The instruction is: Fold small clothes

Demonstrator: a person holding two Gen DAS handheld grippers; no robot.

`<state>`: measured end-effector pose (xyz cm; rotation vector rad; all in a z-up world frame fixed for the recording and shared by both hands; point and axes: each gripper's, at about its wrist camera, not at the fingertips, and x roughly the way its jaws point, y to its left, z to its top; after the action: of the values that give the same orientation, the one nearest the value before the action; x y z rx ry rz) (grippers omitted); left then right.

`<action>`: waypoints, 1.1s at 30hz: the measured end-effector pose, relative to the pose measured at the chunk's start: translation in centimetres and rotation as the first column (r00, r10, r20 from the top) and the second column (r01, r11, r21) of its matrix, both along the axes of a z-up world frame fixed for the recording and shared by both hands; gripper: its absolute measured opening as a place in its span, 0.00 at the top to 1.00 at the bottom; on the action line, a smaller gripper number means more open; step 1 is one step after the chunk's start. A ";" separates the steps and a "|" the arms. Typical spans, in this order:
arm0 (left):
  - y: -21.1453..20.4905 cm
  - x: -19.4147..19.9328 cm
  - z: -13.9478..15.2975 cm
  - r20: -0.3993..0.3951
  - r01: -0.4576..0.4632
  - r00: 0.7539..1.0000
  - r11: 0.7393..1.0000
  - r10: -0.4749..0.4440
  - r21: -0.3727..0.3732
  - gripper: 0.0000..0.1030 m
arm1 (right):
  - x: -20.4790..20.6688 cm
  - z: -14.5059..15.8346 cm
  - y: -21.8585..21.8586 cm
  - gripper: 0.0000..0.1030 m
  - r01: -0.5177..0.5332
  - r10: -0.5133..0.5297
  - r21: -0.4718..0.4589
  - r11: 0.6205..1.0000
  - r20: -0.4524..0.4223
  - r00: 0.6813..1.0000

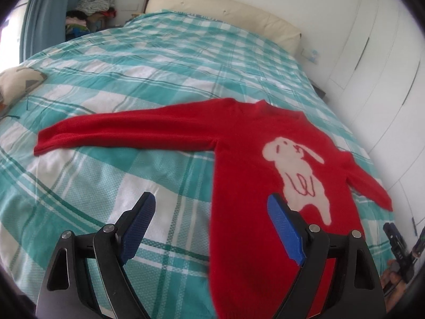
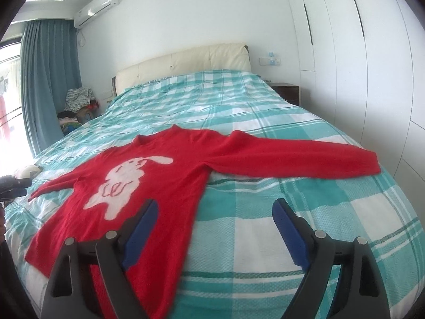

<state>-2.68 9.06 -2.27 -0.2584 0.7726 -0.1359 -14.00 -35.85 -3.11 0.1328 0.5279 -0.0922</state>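
red sweater [image 1: 239, 164], teal-checked bedspread [image 1: 132, 61]

A teal checked bedspread [image 2: 265, 138], cream headboard [image 2: 186, 61], blue curtain [image 2: 50, 79], white wardrobe [image 2: 358, 66].

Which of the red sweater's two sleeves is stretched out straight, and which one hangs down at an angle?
The sleeve on the wardrobe side lies straight out from the red sweater; the curtain-side sleeve slants down toward the hem.

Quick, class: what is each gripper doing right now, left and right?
Left gripper: jaws open, holding nothing, above the red sweater.
Right gripper: jaws open, holding nothing.
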 end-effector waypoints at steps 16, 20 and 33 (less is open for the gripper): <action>1.4 -0.8 -4.2 -0.041 -0.123 0.991 0.990 0.126 0.071 0.15 | 1.1 -4.9 -1.9 0.16 0.088 -0.059 0.122 0.989 -0.224 0.973; 1.4 -0.6 -4.6 -0.060 -0.128 0.989 0.989 0.133 0.076 0.15 | 1.2 -5.1 -1.7 0.13 0.082 -0.055 0.110 0.991 -0.230 0.972; 1.5 -0.2 -5.0 -0.093 -0.138 0.985 0.987 0.145 0.080 0.13 | 1.5 -5.7 -1.0 0.08 0.077 -0.058 0.068 0.995 -0.248 0.967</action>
<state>-2.89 10.60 -7.32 -0.2506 0.8523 0.0401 -12.54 -36.90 -8.86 0.2162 0.7756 -0.1560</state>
